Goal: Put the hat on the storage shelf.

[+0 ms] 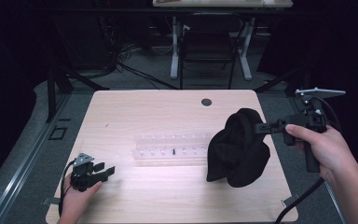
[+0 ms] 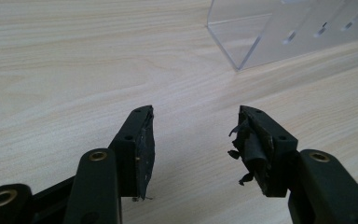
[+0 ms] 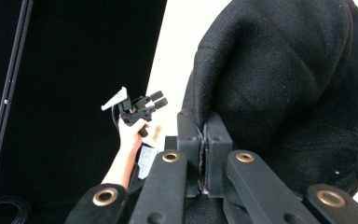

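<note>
Black cloth (image 1: 238, 148) pinched in right tool (image 1: 260, 128), above table (image 1: 168, 112)

near edge: bare table (image 1: 168, 196) | centre: clear rack (image 1: 168, 149) | right: black cloth (image 1: 237, 149)

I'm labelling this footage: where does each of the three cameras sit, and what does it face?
High view: above the person's side, looking down on the wooden table; both hands show.
Left gripper view: on the left tool, low over the table, jaws apart, facing the clear rack.
Right gripper view: on the right tool, clamped on the black cloth.
Shared: the right gripper view and the high view both show the left hand.
</note>
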### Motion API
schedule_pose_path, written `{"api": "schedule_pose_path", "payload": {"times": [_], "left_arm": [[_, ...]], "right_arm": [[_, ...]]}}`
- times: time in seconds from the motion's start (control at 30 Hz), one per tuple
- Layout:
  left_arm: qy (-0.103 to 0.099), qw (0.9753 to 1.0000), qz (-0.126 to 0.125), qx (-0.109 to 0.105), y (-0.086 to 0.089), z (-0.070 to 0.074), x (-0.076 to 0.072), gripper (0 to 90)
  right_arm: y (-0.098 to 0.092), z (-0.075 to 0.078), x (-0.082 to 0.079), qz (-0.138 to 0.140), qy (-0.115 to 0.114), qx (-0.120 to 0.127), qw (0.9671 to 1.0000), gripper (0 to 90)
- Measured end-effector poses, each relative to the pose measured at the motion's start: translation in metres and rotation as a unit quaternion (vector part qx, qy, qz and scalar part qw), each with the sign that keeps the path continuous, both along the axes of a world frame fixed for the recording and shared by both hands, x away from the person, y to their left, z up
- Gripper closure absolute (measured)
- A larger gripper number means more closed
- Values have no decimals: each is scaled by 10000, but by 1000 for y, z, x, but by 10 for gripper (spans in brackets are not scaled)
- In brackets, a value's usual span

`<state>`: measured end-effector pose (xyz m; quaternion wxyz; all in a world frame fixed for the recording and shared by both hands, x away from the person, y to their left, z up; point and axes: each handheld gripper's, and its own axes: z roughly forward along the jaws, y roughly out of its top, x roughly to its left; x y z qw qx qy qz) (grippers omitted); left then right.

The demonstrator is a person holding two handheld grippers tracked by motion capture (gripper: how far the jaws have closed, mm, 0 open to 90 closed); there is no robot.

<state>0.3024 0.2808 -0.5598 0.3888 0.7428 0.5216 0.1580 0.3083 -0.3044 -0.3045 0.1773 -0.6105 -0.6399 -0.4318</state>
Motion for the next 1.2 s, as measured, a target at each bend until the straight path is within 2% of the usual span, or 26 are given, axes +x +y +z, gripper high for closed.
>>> {"api": "schedule_pose_path", "payload": {"times": [0.37,0.63,0.67,0.77,1.2], "left_arm": [[0,10000,-17,-1,0,0,1,468],[17,10000,-14,-5,1,1,1,463],[72,10000,-50,4,1,2,1,462],[10,10000,-4,-14,1,1,1,461],[11,10000,17,9,2,1,2,460]], "right_arm": [[16,18,17,70,-245,74,9996,880],[32,25,32,120,-332,33,9994,880],[34,25,34,142,-334,18,9993,880],[39,27,39,132,-347,-36,9993,880],[60,33,61,174,-441,-51,9989,880]]}}
